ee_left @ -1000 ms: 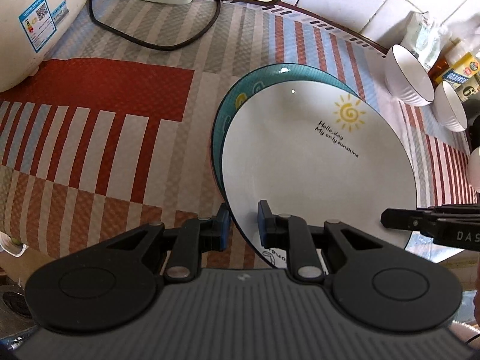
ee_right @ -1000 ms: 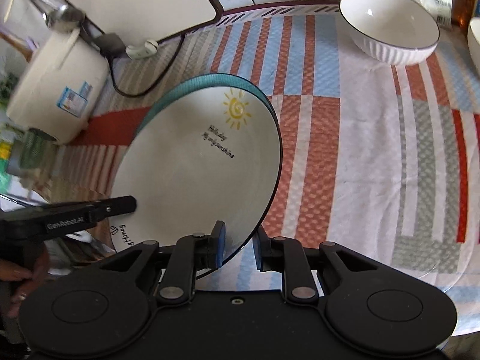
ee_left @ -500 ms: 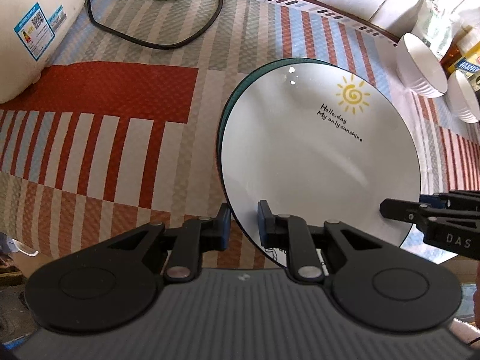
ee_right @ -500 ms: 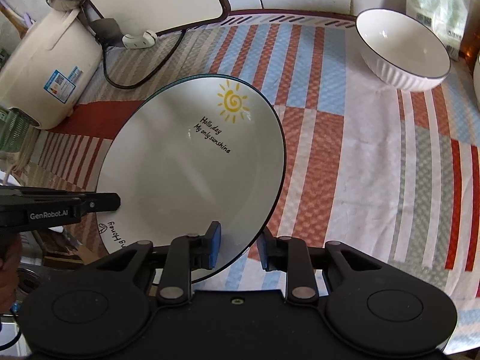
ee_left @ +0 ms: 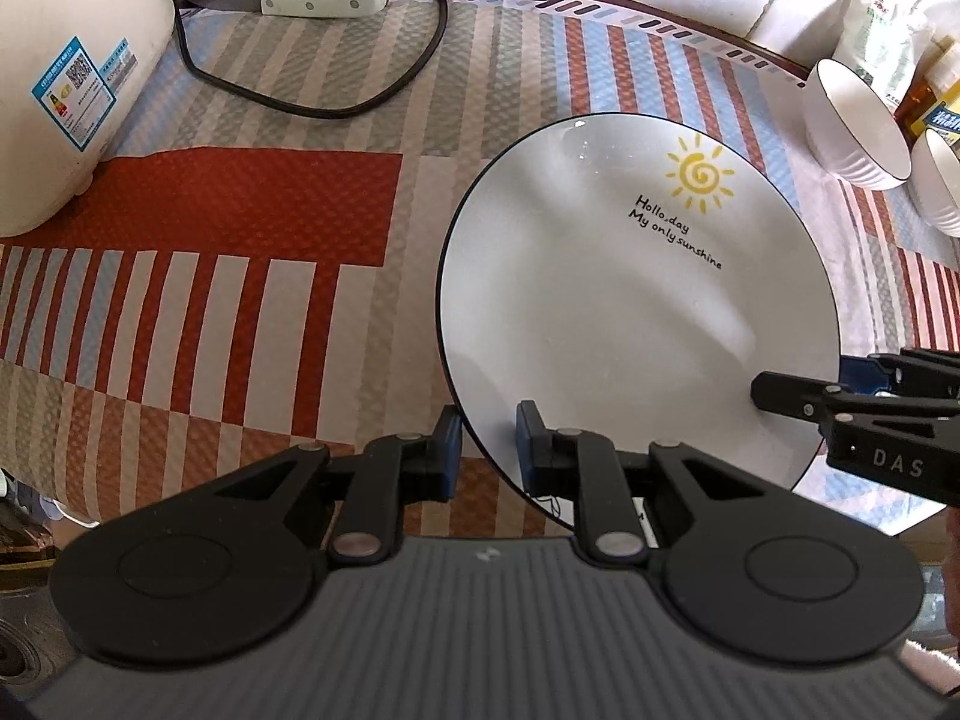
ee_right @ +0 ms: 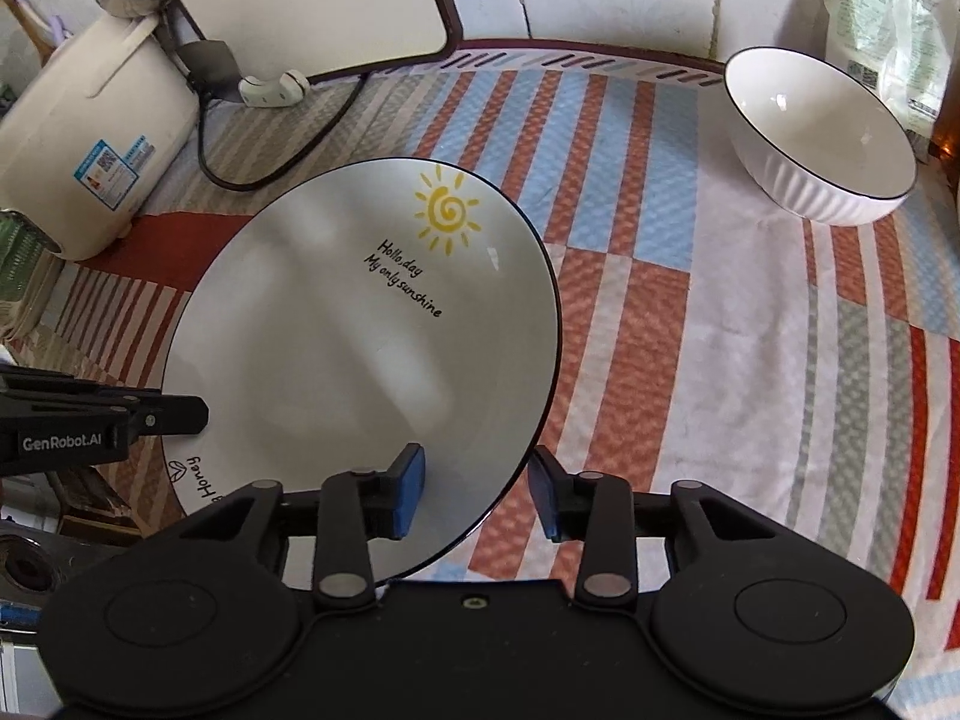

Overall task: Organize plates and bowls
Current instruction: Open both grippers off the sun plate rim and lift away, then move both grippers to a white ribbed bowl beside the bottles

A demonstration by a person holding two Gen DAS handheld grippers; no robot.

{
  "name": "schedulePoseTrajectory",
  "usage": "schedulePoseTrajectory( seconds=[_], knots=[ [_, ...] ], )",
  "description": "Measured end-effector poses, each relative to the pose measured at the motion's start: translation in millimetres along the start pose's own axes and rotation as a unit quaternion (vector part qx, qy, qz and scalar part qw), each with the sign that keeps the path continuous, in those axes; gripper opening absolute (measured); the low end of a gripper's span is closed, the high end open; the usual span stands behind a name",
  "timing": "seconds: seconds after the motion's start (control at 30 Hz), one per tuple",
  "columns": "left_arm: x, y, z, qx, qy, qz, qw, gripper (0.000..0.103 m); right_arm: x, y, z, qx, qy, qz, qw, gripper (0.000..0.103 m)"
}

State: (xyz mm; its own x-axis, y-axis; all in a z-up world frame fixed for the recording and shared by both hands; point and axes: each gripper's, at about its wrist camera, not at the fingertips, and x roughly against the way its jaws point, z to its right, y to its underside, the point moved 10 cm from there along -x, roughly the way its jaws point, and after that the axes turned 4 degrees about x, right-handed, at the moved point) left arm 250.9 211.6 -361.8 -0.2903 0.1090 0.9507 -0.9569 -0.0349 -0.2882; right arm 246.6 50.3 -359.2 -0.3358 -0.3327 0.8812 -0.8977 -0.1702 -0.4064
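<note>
Left gripper [ee_left: 487,443]: fingers narrow, straddling the plate [ee_left: 636,312] rim, contact unclear | Right gripper [ee_right: 478,491]: fingers wide, either side of the rim, not gripping | Plate: flat on striped tablecloth [ee_right: 690,324], bowl [ee_right: 819,144] well apart | Change: right fingers have spread; teal plate beneath no longer shows.

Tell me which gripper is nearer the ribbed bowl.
Right. The right gripper, open astride the plate's rim, sits on the ribbed bowl's side; the left gripper straddles the opposite rim.
</note>
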Motion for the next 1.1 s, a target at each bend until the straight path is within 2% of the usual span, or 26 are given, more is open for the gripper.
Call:
schedulePoseTrajectory(
  seconds=[0.17, 0.3, 0.6, 0.7, 0.93, 1.1],
  knots=[
    [5.8, 3.5, 4.2, -0.015, -0.020, 0.008, 0.9997, 0.018, 5.2, 2.8, 0.8, 0.015, -0.010, 0.021, 1.000, 0.045],
    [16.0, 9.3, 9.4, -0.039, -0.027, 0.025, 0.9986, 0.018, 26.5, 0.7, 2.2, 0.029, -0.016, 0.059, 0.998, 0.045],
    [51.9, 18.9, 40.1, -0.061, 0.001, 0.061, 0.9963, 0.018, 80.5, -7.9, 24.5, 0.054, -0.007, 0.124, 0.991, 0.045],
    [67.3, 19.8, 60.7, -0.070, 0.016, 0.076, 0.9945, 0.018, 100.5, -6.7, 34.7, 0.067, 0.013, 0.142, 0.987, 0.045],
    [101.5, 20.1, 116.7, -0.085, 0.053, 0.107, 0.9892, 0.018, 155.4, 7.6, 69.0, 0.071, 0.027, 0.160, 0.984, 0.045],
    [121.6, 22.9, 170.6, -0.104, 0.084, 0.129, 0.9826, 0.018, 195.1, 23.5, 102.4, 0.074, 0.050, 0.173, 0.981, 0.052]
  ],
)
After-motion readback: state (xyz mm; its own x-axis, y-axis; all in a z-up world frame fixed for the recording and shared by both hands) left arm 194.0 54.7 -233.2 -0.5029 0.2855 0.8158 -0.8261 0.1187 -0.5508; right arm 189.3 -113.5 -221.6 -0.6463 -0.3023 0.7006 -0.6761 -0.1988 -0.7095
